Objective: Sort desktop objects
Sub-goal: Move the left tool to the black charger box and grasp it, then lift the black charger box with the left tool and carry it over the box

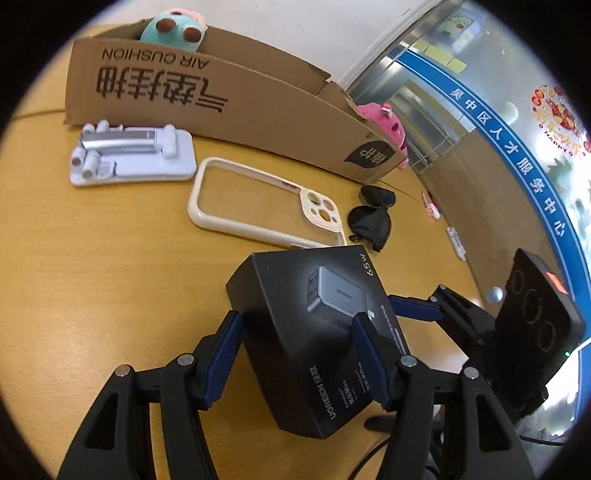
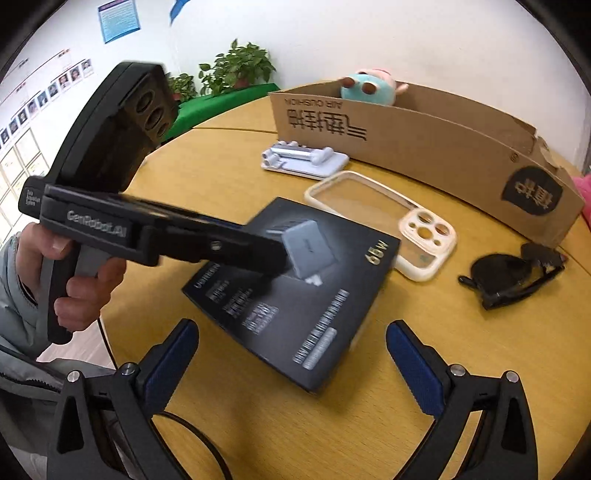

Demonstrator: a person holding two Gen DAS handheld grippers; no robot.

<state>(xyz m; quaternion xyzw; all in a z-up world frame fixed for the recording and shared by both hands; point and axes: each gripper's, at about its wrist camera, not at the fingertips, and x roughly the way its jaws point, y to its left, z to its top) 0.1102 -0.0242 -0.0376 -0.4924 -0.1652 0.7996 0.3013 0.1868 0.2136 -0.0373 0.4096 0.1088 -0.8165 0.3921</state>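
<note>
My left gripper [image 1: 297, 328] is shut on a black UGREEN charger box [image 1: 317, 332] and holds it tilted over the round wooden table [image 1: 92, 258]. In the right wrist view the left gripper [image 2: 273, 266] reaches in from the left and grips the box [image 2: 295, 295]. My right gripper [image 2: 291, 354] is open and empty, just in front of the box; its blue fingertips [image 1: 413, 308] show at the right of the left wrist view. A clear phone case [image 1: 266, 201] [image 2: 391, 218], black sunglasses [image 1: 373, 218] [image 2: 513, 275] and a lavender phone stand [image 1: 133, 155] [image 2: 303, 158] lie on the table.
A long cardboard box [image 1: 229, 107] [image 2: 424, 140] stands at the back with a teal plush toy [image 1: 173, 29] [image 2: 365, 86] inside. A pink plush [image 1: 384, 122] sits behind its right end. Small items [image 1: 430, 206] lie near the table's right edge. Potted plants [image 2: 236, 66] stand beyond the table.
</note>
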